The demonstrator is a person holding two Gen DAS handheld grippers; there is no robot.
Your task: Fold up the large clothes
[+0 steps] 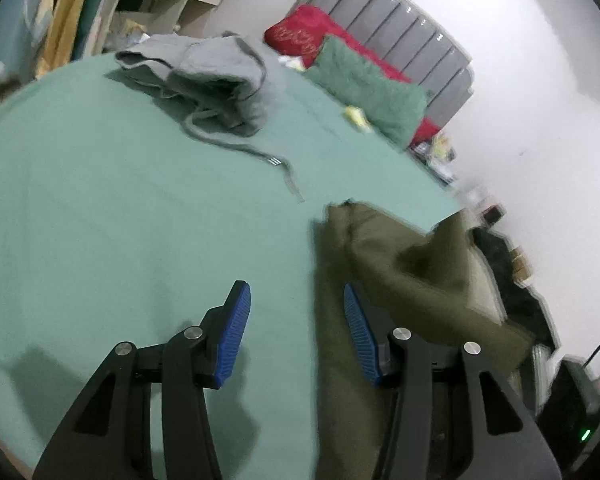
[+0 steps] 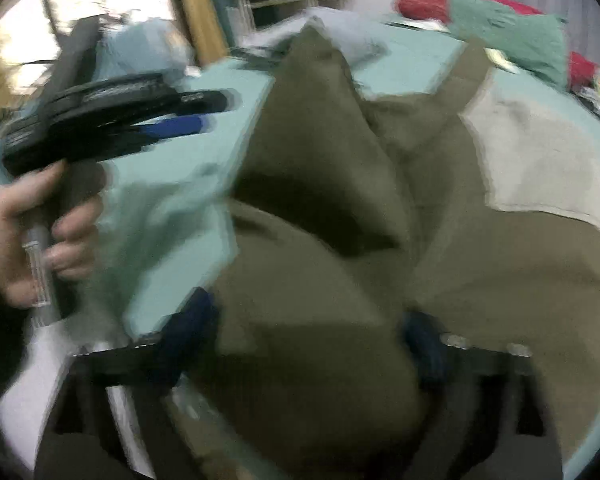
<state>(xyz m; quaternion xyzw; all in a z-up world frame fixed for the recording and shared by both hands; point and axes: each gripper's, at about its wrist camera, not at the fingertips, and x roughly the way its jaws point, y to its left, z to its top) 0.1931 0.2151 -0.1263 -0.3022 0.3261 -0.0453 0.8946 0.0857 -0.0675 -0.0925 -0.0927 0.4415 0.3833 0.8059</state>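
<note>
The left tool (image 1: 296, 300) hangs over the bed (image 1: 100, 200) with its blue pads (image 1: 234, 336) spread wide and nothing between them; its right pad sits at the edge of the olive garment (image 1: 400, 272) without gripping it. In the right wrist view the left tool (image 2: 204, 114) shows from the side, held by a hand (image 2: 40, 236), blurred.

The right tool (image 2: 312, 332) has its two dark blue pads (image 2: 188, 328) set wide apart with a thick bunch of the olive garment (image 2: 320, 220) lying between them; the blur hides whether they press on the cloth.

The olive garment lies rumpled at the near right edge of the bed, part of it draped over that edge. A folded grey hoodie (image 1: 216, 80) rests toward the far left corner, its drawstring (image 1: 260, 156) trailing across the green sheet. A green pillow (image 1: 368, 88) and a red pillow (image 1: 312, 36) lean against the grey headboard (image 1: 400, 28).
</note>
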